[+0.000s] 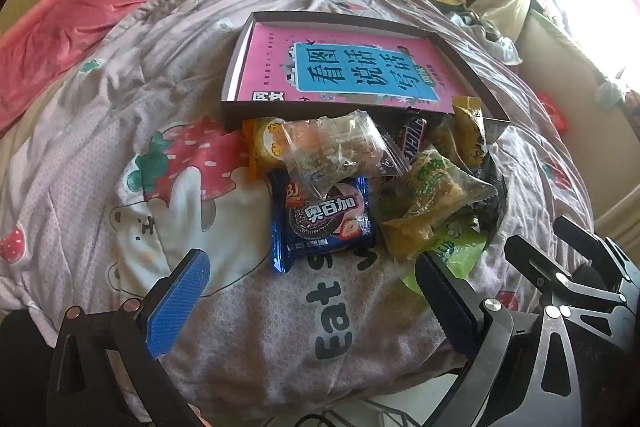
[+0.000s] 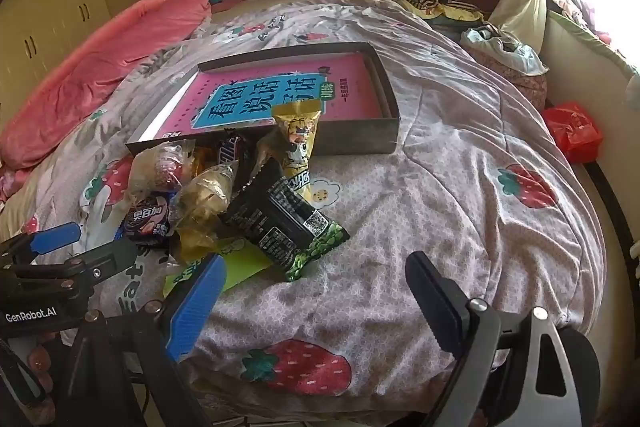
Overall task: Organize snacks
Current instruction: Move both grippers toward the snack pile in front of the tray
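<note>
The sorting looks barely begun: no snack is in the shallow box [image 1: 236,67], which holds only a pink book [image 1: 340,67]; the left gripper [image 1: 316,291] hangs with jaws spread and empty, the blue cookie packet [image 1: 320,223] just ahead between its fingers, so a short descent and a pinch should take it. The right gripper [image 2: 316,291] is likewise spread and empty over bare quilt [image 2: 440,187]; the black-and-green packet [image 2: 288,227] lies just beyond its left finger, the heap against the box's near wall.
</note>
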A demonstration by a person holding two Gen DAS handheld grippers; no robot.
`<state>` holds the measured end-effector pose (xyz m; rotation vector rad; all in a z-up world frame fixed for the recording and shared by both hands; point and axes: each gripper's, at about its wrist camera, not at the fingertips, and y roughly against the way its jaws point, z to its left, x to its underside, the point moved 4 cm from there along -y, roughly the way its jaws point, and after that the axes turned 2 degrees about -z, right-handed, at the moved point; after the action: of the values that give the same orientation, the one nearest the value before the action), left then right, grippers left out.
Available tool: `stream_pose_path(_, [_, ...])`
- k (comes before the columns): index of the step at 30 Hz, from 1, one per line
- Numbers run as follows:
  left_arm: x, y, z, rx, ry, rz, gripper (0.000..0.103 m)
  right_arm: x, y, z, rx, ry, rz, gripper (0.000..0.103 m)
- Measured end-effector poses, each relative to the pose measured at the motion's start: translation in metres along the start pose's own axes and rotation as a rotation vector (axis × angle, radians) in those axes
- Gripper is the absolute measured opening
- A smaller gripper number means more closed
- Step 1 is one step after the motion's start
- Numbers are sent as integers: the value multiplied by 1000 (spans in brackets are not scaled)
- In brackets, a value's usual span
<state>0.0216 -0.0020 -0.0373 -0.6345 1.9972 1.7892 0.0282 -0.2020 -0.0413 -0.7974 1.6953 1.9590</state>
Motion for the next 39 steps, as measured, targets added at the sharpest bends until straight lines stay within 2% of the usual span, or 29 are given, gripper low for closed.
stream_pose_path(18, [1, -4, 2, 9, 14, 13, 102, -1, -2, -2, -2, -3, -2, 91])
stream_pose_path(29, [0, -16, 17, 24, 74, 56, 102, -3, -4, -3, -6, -2, -8, 91])
stream_pose_path(39, [-11, -44, 17, 30, 109, 111, 102, -8, -17, -12, 8, 12, -7, 91])
